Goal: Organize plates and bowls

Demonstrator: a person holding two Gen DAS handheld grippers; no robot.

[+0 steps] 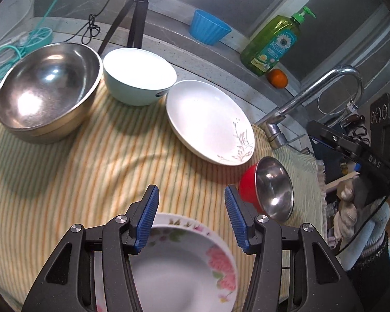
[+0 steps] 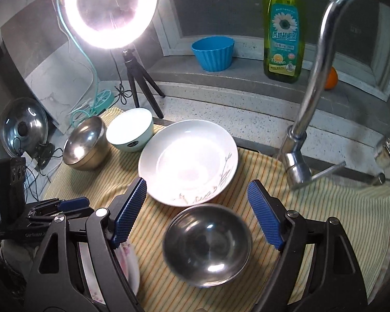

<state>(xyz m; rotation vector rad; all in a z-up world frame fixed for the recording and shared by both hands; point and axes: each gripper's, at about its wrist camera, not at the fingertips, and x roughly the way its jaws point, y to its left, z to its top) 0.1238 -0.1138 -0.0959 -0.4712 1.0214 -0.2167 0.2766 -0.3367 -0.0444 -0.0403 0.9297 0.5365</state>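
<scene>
We are working over a striped cloth [image 1: 91, 161] that is covering the counter, probably laid there to cushion the dishes and keep them from sliding. Nearest to us, our left gripper [image 1: 192, 212] is hovering with its blue pads parted and nothing between them, just above a floral plate [image 1: 184, 267] that is lying flat under the jaws; we cannot tell whether that plate is part of a stack. Our right gripper [image 2: 196, 214] is also standing wide, its pads apart and pressing on nothing, framing a small red-sided steel bowl [image 2: 208, 241] sitting upright on the cloth, which we judge to be the next thing to grasp. Just beyond it, a white plate with a grey sprig pattern [image 2: 188, 161] is resting alone, close to the tap [image 2: 312, 83]. Farther back, a pale blue bowl [image 1: 139, 76] and a large steel bowl [image 1: 48, 88] are sitting side by side, nearly touching, as if the bowls are being gathered at that end. Behind them a blue cup [image 2: 212, 53], a detergent bottle [image 2: 284, 33] and an orange [image 1: 277, 78] are standing on the ledge, out of the way.
</scene>
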